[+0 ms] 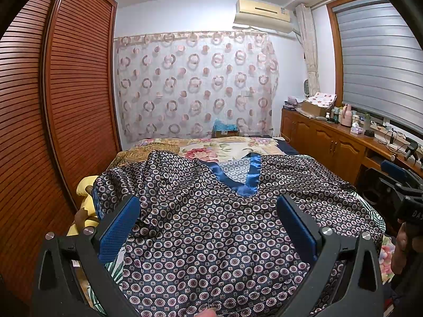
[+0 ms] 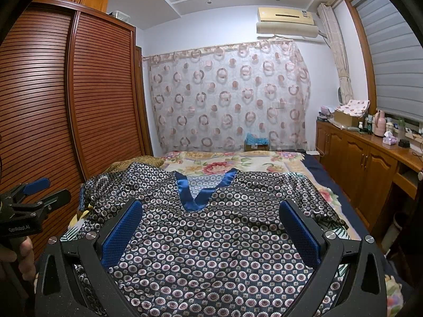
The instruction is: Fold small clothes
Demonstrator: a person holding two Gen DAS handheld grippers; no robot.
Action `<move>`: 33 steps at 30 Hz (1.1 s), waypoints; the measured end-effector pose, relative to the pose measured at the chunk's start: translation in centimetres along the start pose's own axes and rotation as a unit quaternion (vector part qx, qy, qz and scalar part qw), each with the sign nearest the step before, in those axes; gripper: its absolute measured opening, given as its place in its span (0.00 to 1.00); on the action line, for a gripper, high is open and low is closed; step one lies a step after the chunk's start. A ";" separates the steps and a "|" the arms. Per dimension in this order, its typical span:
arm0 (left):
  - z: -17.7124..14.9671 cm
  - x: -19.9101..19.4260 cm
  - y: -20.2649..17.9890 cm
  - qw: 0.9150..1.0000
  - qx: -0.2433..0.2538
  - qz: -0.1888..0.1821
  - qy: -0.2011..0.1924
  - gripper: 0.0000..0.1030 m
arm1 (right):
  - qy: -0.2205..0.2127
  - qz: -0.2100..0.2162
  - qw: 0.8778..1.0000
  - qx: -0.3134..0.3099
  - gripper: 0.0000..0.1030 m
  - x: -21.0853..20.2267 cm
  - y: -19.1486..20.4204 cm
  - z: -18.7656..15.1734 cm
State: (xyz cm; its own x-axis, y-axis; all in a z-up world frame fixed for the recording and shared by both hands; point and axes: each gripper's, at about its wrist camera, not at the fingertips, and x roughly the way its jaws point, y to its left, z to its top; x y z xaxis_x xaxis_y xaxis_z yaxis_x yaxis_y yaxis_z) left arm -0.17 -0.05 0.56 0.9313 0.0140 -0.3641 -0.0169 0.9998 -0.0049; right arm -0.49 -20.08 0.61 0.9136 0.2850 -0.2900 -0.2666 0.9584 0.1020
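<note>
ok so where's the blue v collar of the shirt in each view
Left wrist view: the blue V collar sits just right of centre, above and between the open left tool's fingers.
Right wrist view: the collar sits slightly left of centre, above the open right tool.
Shared landmark: the air conditioner high on the back wall.

The left gripper (image 1: 207, 235) and right gripper (image 2: 211, 235) hovered side by side, both with blue-padded fingers (image 1: 119, 227) spread wide apart, gripping nothing.
</note>
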 end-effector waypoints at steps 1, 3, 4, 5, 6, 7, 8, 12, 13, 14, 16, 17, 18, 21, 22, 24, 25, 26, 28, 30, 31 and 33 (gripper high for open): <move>0.0 0.0 0.0 1.000 0.000 0.000 0.000 1.00 | 0.000 0.000 1.000 0.000 1.00 0.0 0.0 0.0; -0.1 0.1 0.1 1.000 0.000 0.000 0.001 1.00 | 0.000 0.000 1.000 -0.001 1.00 0.1 0.0 0.0; -0.1 0.1 0.2 1.000 0.000 0.001 0.000 1.00 | 0.000 0.000 1.000 0.000 1.00 0.1 0.0 0.0; -0.1 0.1 0.1 1.000 0.000 -0.001 0.001 1.00 | 0.000 0.000 1.000 0.000 1.00 0.0 0.0 -0.1; -0.1 0.1 0.2 1.000 0.000 -0.001 0.000 1.00 | 0.000 0.000 1.000 0.000 1.00 0.0 0.1 0.0; -0.1 0.1 0.1 1.000 0.000 0.000 0.001 1.00 | 0.000 0.000 1.000 -0.001 1.00 0.0 0.0 -0.1; -0.1 0.1 0.1 1.000 0.000 0.000 0.001 1.00 | 0.000 0.000 1.000 0.000 1.00 0.0 0.0 -0.1; -0.1 0.1 0.1 1.000 0.001 0.000 0.001 1.00 | 0.000 0.000 1.000 0.000 1.00 0.0 0.1 -0.1; -0.1 0.1 0.1 1.000 0.000 0.000 0.000 1.00 | -0.001 0.000 1.000 0.000 1.00 0.0 0.1 -0.1; -0.1 0.1 0.0 1.000 0.000 0.000 0.001 1.00 | -0.001 -0.001 1.000 0.000 1.00 0.0 0.1 -0.1; -0.1 0.1 0.0 1.000 0.001 0.000 0.001 1.00 | -0.001 -0.001 1.000 -0.001 1.00 0.0 0.1 -0.1; -0.1 0.1 0.0 1.000 0.001 0.000 0.001 1.00 | -0.001 -0.001 1.000 -0.001 1.00 0.0 0.1 -0.1; -0.1 0.1 0.0 1.000 0.001 0.000 0.001 1.00 | -0.001 -0.001 1.000 0.000 1.00 0.0 0.1 -0.1; -0.1 0.1 0.0 1.000 0.001 0.000 0.001 1.00 | -0.001 -0.001 1.000 0.000 1.00 0.0 0.1 -0.1; -0.1 0.1 0.0 1.000 0.001 0.000 0.001 1.00 | -0.001 0.000 1.000 0.000 1.00 0.0 0.0 -0.1; -0.1 0.1 0.0 1.000 0.001 0.000 0.000 1.00 | -0.001 -0.001 1.000 0.000 1.00 0.0 0.1 -0.1; -0.1 0.1 0.0 1.000 0.001 0.000 0.000 1.00 | -0.001 -0.001 1.000 0.000 1.00 0.0 0.1 0.0; -0.1 0.1 0.0 1.000 0.001 0.001 0.001 1.00 | -0.002 -0.001 1.000 0.000 1.00 0.0 0.2 0.0; -0.1 0.1 0.0 1.000 0.001 0.000 0.001 1.00 | -0.002 -0.001 1.000 -0.001 1.00 0.0 0.3 0.0; -0.1 0.1 0.0 1.000 0.001 0.001 0.001 1.00 | -0.003 -0.001 1.000 -0.001 1.00 0.0 0.3 0.0; -0.1 0.1 -0.1 1.000 0.002 0.001 0.001 1.00 | -0.003 -0.002 1.000 -0.001 1.00 0.0 0.3 0.0; 0.0 0.1 0.0 1.000 0.001 0.001 0.000 1.00 | -0.004 -0.002 1.000 -0.001 1.00 0.0 0.3 0.0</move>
State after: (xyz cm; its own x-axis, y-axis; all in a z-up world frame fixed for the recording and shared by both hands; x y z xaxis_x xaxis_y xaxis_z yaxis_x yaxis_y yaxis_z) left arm -0.11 -0.10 0.49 0.9309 0.0150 -0.3650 -0.0168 0.9999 -0.0017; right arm -0.62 -19.78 0.65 0.9169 0.2814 -0.2830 -0.2638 0.9594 0.0995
